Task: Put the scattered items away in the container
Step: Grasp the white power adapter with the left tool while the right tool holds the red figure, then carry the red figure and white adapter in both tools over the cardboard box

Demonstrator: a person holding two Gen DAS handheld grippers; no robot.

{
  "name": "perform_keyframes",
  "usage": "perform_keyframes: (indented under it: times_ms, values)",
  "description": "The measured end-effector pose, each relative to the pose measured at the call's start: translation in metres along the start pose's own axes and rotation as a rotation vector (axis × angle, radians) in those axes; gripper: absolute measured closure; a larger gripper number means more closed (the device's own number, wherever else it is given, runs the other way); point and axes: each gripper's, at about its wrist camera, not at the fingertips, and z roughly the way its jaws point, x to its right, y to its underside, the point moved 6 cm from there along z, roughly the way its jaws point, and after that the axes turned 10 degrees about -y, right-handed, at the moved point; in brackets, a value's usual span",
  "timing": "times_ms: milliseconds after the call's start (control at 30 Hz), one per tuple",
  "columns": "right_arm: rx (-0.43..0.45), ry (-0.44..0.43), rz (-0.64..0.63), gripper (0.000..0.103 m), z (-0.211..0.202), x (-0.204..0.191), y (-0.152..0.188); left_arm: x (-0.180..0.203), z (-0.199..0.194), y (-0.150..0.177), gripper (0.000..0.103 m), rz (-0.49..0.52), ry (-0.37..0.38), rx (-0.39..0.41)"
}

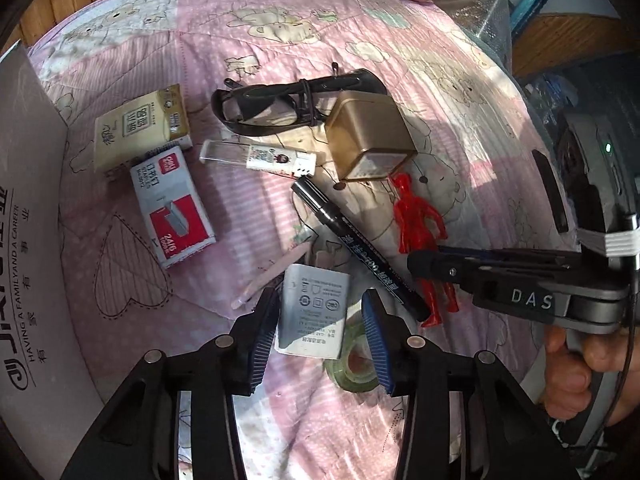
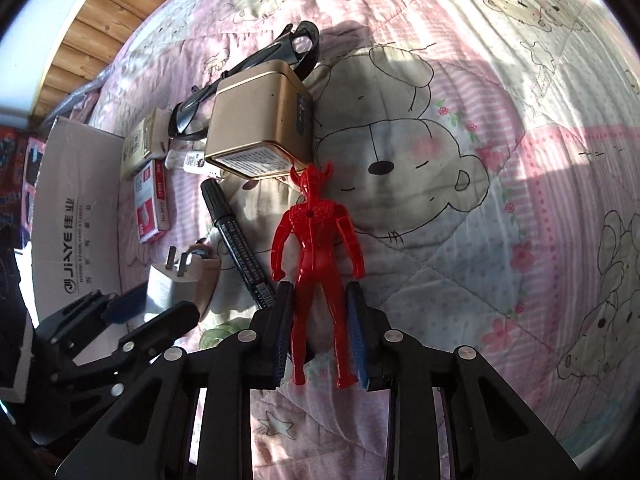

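A white plug adapter (image 1: 312, 312) lies on the pink quilt between the fingers of my left gripper (image 1: 320, 336). That gripper is open: the left pad touches the adapter, the right pad stands off it. My right gripper (image 2: 320, 320) is shut on the legs of a red toy figure (image 2: 316, 232), which lies flat on the quilt. The same figure (image 1: 416, 220) shows in the left wrist view under the right gripper (image 1: 420, 264). A cardboard box (image 1: 32, 240) (image 2: 76, 200) stands at the left edge.
Scattered on the quilt are a gold tin (image 1: 368, 140), black sunglasses (image 1: 272, 108), a lighter (image 1: 260, 156), a staples box (image 1: 172, 208), a beige packet (image 1: 140, 128), a black marker (image 1: 356, 248) and a tape roll (image 1: 356, 368). A hand (image 1: 576, 372) holds the right gripper.
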Motion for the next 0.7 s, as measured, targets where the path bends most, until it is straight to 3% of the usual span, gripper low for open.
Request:
perform_keyframes:
  times_ms: [133,300,700]
  values:
    - [0.013,-0.013,0.004,0.076,-0.007,-0.003,-0.001,0.004,-0.002,0.002,0.069,-0.009,0.003,-0.001]
    - [0.024,-0.026,0.010,0.076,-0.014,-0.008,-0.002,-0.003,-0.015,-0.002,0.069,-0.083,0.069,0.004]
    - [0.034,-0.036,-0.040,0.076,-0.032,-0.035,0.014,-0.005,-0.056,-0.007,0.069,-0.113,0.059,0.051]
